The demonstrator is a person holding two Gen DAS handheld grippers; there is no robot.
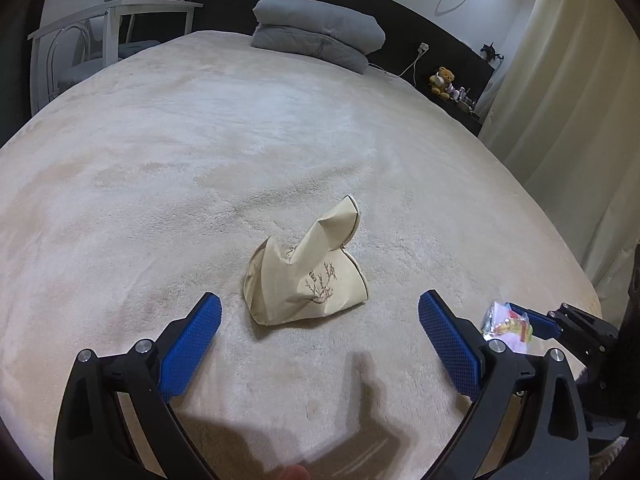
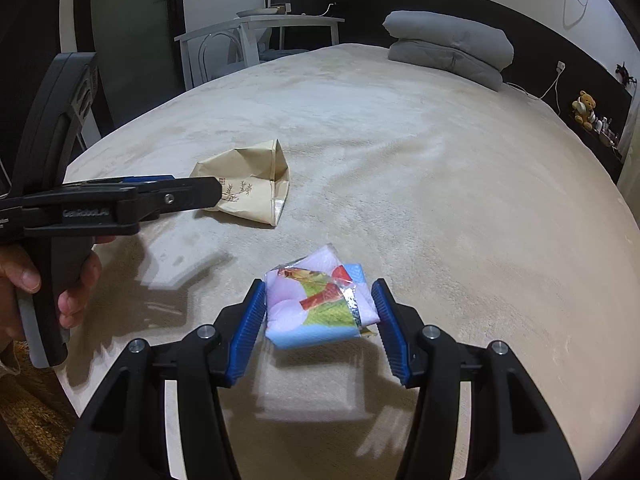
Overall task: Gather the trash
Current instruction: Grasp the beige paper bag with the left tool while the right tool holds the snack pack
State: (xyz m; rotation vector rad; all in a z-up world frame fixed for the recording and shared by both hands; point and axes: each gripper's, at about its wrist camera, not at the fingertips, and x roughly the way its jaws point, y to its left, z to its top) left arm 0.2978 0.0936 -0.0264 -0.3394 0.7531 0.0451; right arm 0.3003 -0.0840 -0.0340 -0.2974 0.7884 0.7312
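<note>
Crumpled multicoloured foil-and-plastic wrapper: lower centre of the right wrist view, clamped between the blue pads of the right tool and lifted clear of the cream plush bed cover; its shadow falls on the cover below. Same wrapper appears at the lower right edge of the left wrist view.

Crumpled beige paper bag with a brown plant print: lying on the bed cover, centre of the left wrist view, one corner sticking up, mouth facing the wrapper's side. Likely the collection bag, though it may itself be trash.

Left tool: jaws wide apart, nothing between them, bag just ahead of the fingertips.

Risks: the wrapper is slick and held only by its sides, so it may slip out if jolted. The bag mouth is collapsed; a drop may miss it unless the left tool opens it first. Soft plush could let the bag slide under a push.

Pose: both tools angled downward. A hand grips the left tool's handle at the left edge of the right wrist view.
</note>
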